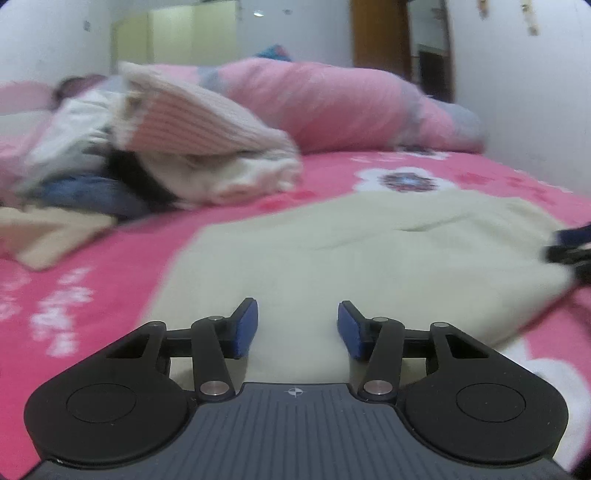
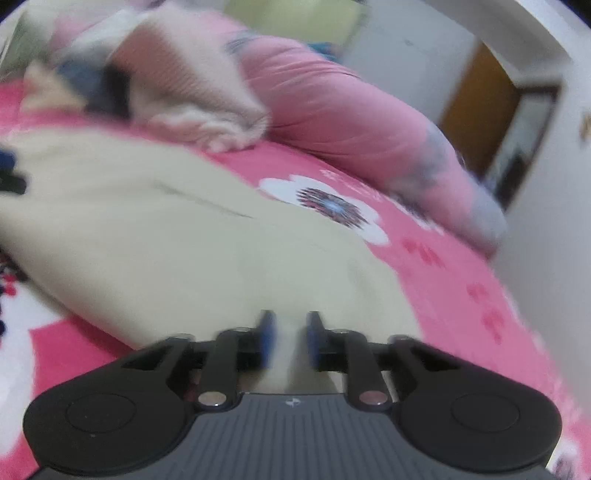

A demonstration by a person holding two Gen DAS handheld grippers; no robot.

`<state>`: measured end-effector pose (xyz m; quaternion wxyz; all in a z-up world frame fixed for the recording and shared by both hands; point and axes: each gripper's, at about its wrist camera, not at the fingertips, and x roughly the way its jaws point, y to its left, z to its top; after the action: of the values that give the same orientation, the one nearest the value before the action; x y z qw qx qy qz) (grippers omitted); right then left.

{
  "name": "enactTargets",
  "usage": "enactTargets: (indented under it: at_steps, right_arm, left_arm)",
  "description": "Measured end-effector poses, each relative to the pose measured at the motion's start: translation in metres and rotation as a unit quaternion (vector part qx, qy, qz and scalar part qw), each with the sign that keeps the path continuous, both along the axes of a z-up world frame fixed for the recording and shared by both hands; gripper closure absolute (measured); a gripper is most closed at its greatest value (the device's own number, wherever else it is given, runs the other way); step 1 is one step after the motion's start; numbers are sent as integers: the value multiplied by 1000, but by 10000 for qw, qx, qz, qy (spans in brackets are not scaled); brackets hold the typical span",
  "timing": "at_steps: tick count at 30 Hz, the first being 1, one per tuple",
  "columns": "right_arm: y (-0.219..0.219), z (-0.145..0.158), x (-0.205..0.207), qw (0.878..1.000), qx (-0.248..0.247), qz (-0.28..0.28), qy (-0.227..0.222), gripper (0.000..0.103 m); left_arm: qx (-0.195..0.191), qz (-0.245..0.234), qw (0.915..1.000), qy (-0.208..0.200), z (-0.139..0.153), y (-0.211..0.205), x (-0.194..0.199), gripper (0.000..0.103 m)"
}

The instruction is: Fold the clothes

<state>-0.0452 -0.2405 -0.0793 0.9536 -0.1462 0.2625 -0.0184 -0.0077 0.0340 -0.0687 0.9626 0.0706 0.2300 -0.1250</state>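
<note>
A cream garment (image 1: 332, 251) lies spread flat on the pink flowered bed sheet (image 1: 92, 277). My left gripper (image 1: 297, 314) hovers low over its near edge, open, with nothing between its blue pads. In the right wrist view the same cream garment (image 2: 147, 221) fills the middle, and my right gripper (image 2: 290, 328) is shut on a pinch of its near edge, cream cloth showing between the pads. The right gripper (image 1: 569, 251) shows dark at the garment's right side in the left wrist view. The left gripper (image 2: 9, 173) peeks in at the left edge of the right wrist view. Both views are blurred.
A pile of clothes (image 1: 166, 147), topped by a ribbed pink-and-cream knit, sits at the back left of the bed. A rolled pink duvet (image 1: 332, 103) lies along the far side. Beyond it stand a pale wardrobe (image 1: 173, 33) and a brown door (image 1: 380, 37).
</note>
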Motion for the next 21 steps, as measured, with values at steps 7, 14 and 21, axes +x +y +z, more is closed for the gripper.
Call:
enactTargets:
  at_steps: [7, 14, 21]
  right_arm:
    - [-48, -7, 6, 9940, 813, -729, 72, 65]
    - [-75, 17, -4, 9799, 1553, -1240, -182, 76]
    - [-74, 60, -43, 9764, 1254, -1559, -817, 83]
  left_arm:
    - [-469, 272, 9984, 176, -5, 31, 6, 44]
    - [-793, 310, 9959, 318, -5, 44, 10, 41]
    - [-551, 99, 9980, -291, 28, 27, -13, 46]
